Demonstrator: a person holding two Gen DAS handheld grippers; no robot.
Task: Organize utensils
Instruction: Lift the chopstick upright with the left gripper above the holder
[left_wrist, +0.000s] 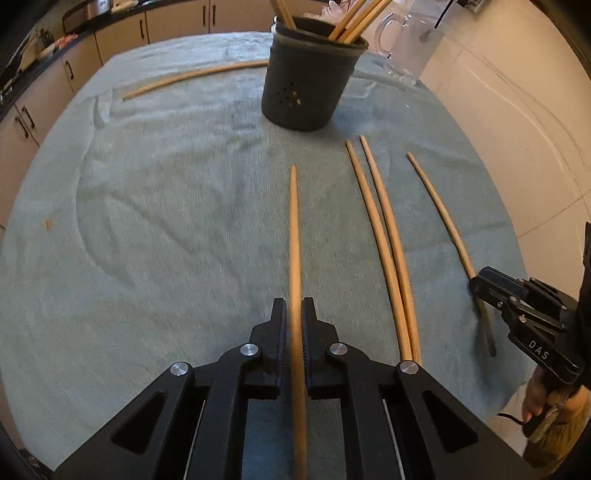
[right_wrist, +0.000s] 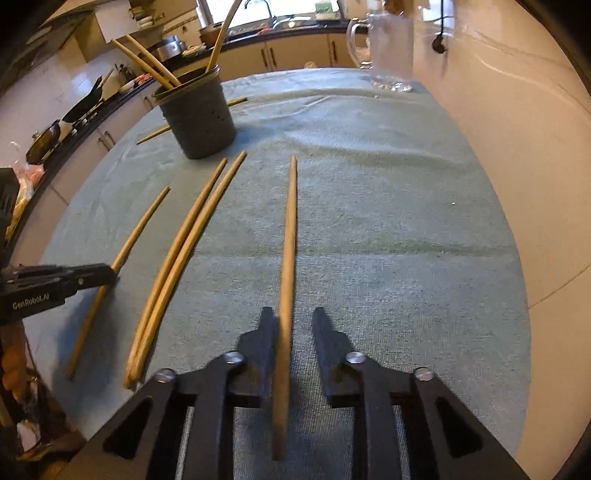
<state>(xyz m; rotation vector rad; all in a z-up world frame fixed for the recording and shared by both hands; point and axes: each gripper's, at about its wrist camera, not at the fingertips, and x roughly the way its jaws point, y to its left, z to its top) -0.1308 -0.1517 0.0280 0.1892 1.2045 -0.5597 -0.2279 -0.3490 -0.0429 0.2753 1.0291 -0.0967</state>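
The left gripper (left_wrist: 294, 314) pinches one chopstick (left_wrist: 294, 236) near its thick end. The right gripper (right_wrist: 294, 325) straddles another chopstick (right_wrist: 290, 229) on the towel (right_wrist: 388, 221), jaws spread, one pad touching it. A pair (left_wrist: 384, 236) lies between them. Beyond stands the holder (left_wrist: 308, 74). The sticks look light, stiff, smooth; a grip near the thick end likely holds best.

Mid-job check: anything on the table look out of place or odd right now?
One chopstick lies alone behind the dark utensil holder, crosswise to the others and far from both hand-held grippers. The pair near the middle lies neatly side by side. The cloth is a little wrinkled. Nothing looks spilled or broken.
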